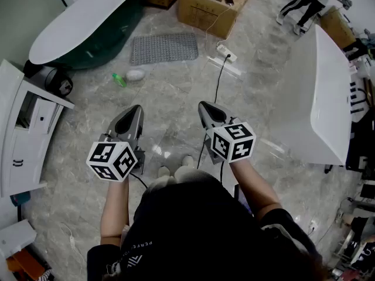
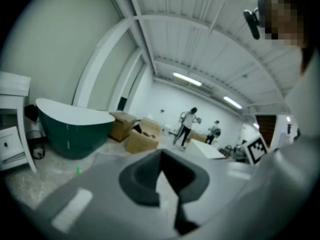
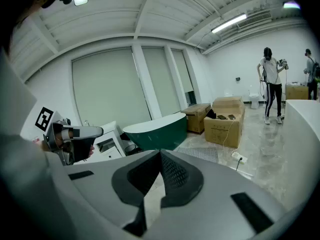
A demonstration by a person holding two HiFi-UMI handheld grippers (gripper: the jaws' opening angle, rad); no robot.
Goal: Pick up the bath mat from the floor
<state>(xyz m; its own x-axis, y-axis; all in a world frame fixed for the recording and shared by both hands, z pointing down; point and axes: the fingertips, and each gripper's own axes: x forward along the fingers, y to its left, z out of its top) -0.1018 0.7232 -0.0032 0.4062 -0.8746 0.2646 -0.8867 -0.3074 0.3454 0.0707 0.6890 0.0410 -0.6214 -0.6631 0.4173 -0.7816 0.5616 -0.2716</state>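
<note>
on marble floor (image 1: 176, 89), bath mat (image 1: 163, 48)

Bath mat (image 1: 164, 48) flat on floor (image 1: 176, 98), far ahead. Bathtub (image 1: 82, 31) just left of it, cardboard boxes (image 1: 214, 4) behind, power strip (image 1: 227, 52) just right. Bottle (image 1: 119, 79) near mat's near-left corner. Cabinet (image 1: 23, 127) along floor's left edge.

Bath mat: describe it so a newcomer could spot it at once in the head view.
Find the dark green, white-rimmed bathtub at upper left. On the floor just right of it, short of the cardboard box, lies the bath mat. It alone is a flat grey rectangle with a dotted texture; the green bottle nearby is small.
</note>
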